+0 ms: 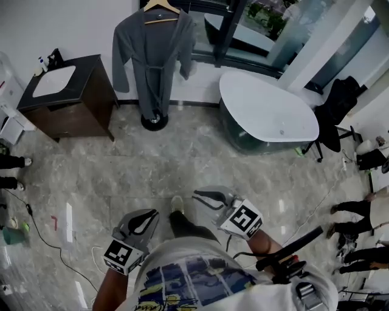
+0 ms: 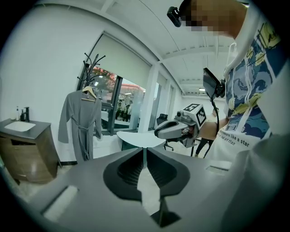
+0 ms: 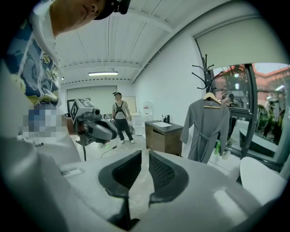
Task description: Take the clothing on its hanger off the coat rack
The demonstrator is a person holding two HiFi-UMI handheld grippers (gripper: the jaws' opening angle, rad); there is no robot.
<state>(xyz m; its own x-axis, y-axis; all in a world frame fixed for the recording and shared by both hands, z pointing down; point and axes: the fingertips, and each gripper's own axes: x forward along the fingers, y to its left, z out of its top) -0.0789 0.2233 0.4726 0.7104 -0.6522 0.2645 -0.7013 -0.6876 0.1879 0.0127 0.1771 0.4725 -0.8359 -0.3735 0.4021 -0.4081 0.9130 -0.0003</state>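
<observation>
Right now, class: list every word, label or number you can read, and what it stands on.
"like a star": printed on the person's white T-shirt.
The line beneath it: too blurred to read.
Marker cube: square pattern only, no words.

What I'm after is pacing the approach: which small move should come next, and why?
Probably a step forward, carrying both grippers toward the grey robe. It hangs on its wooden hanger on the coat rack across the floor, while the left gripper and right gripper are far short of it, jaws empty.
</observation>
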